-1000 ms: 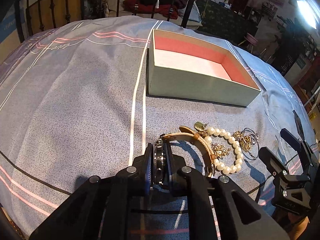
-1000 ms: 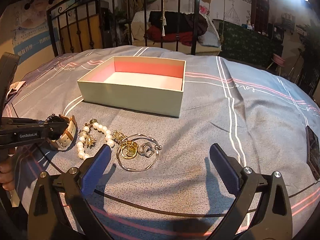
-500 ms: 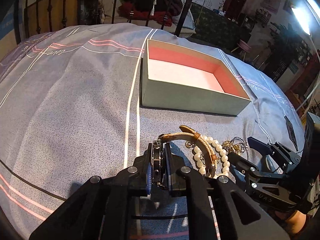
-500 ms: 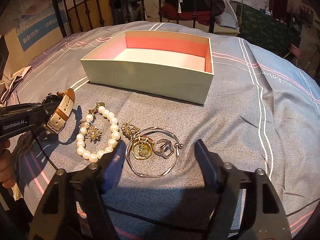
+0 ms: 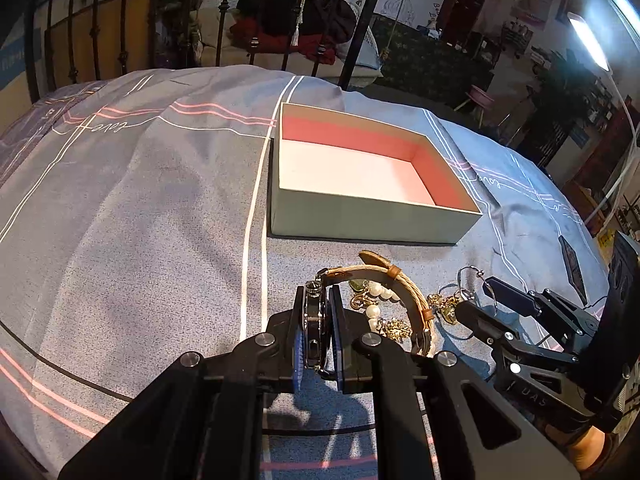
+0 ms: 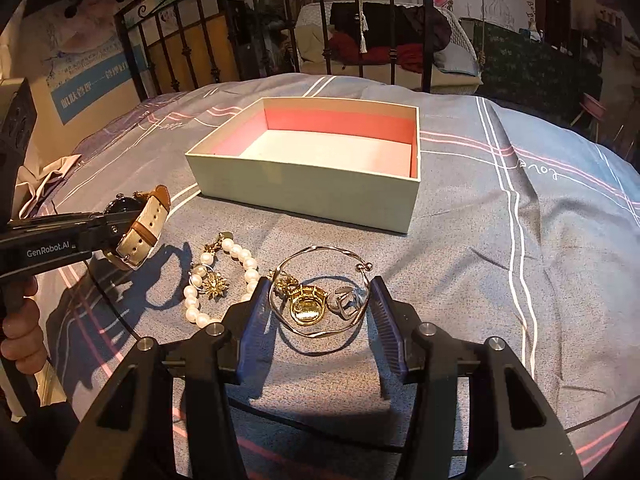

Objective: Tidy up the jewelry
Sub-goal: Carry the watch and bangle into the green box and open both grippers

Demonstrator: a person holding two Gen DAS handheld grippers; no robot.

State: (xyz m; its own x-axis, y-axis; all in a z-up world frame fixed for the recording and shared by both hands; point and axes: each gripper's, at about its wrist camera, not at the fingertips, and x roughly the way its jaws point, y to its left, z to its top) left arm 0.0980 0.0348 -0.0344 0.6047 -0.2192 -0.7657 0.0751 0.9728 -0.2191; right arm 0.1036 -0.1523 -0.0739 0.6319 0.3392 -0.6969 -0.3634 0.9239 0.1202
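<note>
My left gripper is shut on a wristwatch with a tan leather strap and holds it above the bedspread; it also shows in the right wrist view. My right gripper is open, its fingers on either side of a thin silver bangle that encircles a gold ring and a silver ring. A pearl bracelet with gold charms lies between them. The open box, pale green outside and pink inside, stands empty beyond the jewelry.
Everything lies on a grey bedspread with white and pink lines. A black iron bed frame rises behind the box. A dark phone-like object lies at the right on the bedspread.
My left gripper has lifted the watch higher off the bedspread. My right gripper has moved forward and down, and its fingers have narrowed around the silver bangle.
</note>
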